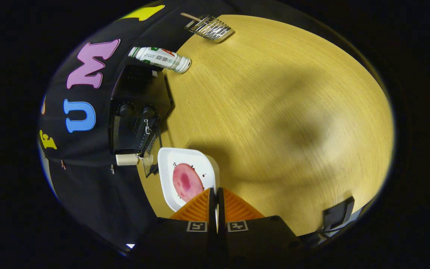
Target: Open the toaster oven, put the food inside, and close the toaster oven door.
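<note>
Currently, jaws: the gripper (217,194) had its jaws nearly together, seemingly pinching the rim of the white plate (200,160); whether both pressed on it I could not tell.
Food: a pink slice (187,182) lay on that plate, just ahead of the jaws.
Toaster oven: the black toaster oven (136,112) stood beyond the plate on the counter (274,112), its glass door (151,155) apparently open.
Advice: keeping the plate level and aiming squarely at the opening would probably serve best.
Others: a bottle (161,58) and a wire rack (209,27) sat farther off.
</note>
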Action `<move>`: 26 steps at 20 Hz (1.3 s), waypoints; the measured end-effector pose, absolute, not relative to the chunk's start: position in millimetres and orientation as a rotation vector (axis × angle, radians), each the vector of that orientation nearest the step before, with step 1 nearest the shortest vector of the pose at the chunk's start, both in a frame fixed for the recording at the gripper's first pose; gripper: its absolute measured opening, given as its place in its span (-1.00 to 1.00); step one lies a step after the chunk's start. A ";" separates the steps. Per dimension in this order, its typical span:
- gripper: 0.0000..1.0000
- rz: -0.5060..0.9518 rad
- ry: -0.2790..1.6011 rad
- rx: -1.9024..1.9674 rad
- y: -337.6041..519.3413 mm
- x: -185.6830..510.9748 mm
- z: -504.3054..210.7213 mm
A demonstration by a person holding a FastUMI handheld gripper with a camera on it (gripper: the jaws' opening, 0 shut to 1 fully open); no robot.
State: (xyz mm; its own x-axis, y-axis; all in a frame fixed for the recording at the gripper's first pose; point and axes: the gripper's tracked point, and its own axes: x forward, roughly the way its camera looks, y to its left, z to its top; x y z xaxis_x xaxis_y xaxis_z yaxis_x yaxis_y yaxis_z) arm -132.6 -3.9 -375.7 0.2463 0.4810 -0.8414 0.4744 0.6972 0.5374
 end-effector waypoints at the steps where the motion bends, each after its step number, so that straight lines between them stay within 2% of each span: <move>1: -0.90 -0.018 1.362 0.891 5.5 -135.3 -368.8; 9: -0.90 -0.139 1.259 1.049 118.7 -122.6 -338.3; 13: -0.90 -0.266 1.160 1.126 166.3 -89.4 -332.5; 22: -0.90 -0.566 0.990 1.310 234.8 -11.9 -363.5; 26: -0.90 -0.652 0.916 1.355 248.2 22.8 -381.1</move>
